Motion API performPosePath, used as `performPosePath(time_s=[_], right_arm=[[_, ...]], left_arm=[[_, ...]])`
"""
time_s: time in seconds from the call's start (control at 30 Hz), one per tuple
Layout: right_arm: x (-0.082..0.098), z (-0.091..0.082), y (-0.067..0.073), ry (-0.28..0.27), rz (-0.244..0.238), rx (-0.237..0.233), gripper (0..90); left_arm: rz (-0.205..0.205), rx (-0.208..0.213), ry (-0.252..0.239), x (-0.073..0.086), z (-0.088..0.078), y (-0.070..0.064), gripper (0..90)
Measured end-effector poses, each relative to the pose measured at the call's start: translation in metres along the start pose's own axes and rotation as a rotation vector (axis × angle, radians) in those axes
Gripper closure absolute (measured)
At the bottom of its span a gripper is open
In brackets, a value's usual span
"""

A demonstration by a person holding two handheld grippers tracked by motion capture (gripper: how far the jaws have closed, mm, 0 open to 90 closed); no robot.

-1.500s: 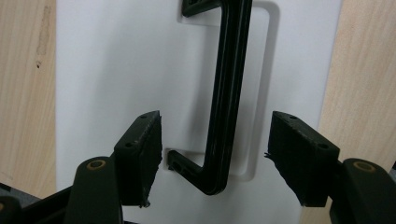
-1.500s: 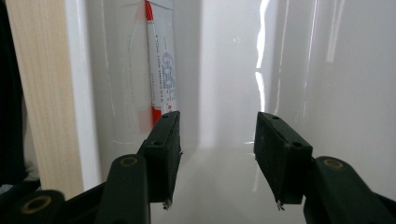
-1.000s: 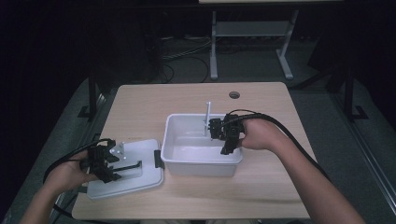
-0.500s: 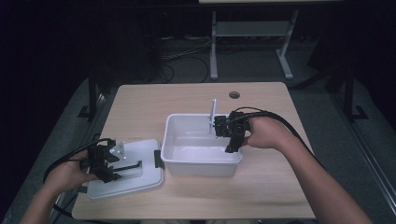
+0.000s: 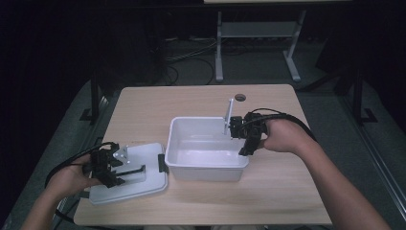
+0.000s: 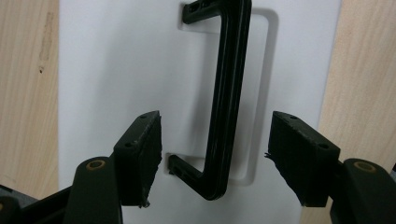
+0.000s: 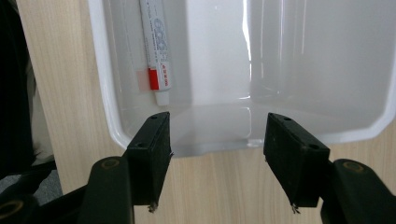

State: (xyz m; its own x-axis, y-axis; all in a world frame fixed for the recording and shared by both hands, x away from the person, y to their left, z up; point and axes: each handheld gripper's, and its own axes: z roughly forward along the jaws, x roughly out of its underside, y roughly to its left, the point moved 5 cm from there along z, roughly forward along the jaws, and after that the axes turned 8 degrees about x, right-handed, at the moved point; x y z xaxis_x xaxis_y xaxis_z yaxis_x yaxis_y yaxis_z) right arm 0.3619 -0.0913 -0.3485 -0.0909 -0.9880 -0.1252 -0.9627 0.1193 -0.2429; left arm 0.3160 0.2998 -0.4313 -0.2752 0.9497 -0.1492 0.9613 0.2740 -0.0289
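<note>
Since the earlier frame my right gripper [image 5: 238, 139] has lifted slightly from the white bin [image 5: 206, 165]; its jaws have just been opening and hold nothing. I judge the tube [image 7: 156, 51] is released: it leans against the bin's far right wall. My left gripper [image 5: 128, 168] hovers open astride the handle [image 6: 224, 102] of the lid [image 5: 143, 184], without pressing. Free table lies right of the bin.

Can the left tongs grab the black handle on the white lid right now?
Probably yes. The left tongs stand open with the black handle right between the jaws, and nothing covers it. The white lid lies flat on the table, so closing should catch it.
</note>
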Motion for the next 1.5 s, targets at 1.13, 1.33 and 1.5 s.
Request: performPosePath(time_s=[1.13,1.33,1.5], right_arm=[[0.060,0.000,-0.001,0.007,0.095,0.015,40.1],[0.068,0.004,0.000,0.009,0.106,0.012,39.9],[0.076,0.009,0.002,0.005,0.122,0.009,39.5]], left_arm=[[0.004,0.003,0.006,-0.007,0.001,0.001,34.4],[0.010,0.000,0.010,-0.008,0.001,0.001,34.4],[0.009,-0.001,0.010,-0.008,0.001,0.001,34.4]])
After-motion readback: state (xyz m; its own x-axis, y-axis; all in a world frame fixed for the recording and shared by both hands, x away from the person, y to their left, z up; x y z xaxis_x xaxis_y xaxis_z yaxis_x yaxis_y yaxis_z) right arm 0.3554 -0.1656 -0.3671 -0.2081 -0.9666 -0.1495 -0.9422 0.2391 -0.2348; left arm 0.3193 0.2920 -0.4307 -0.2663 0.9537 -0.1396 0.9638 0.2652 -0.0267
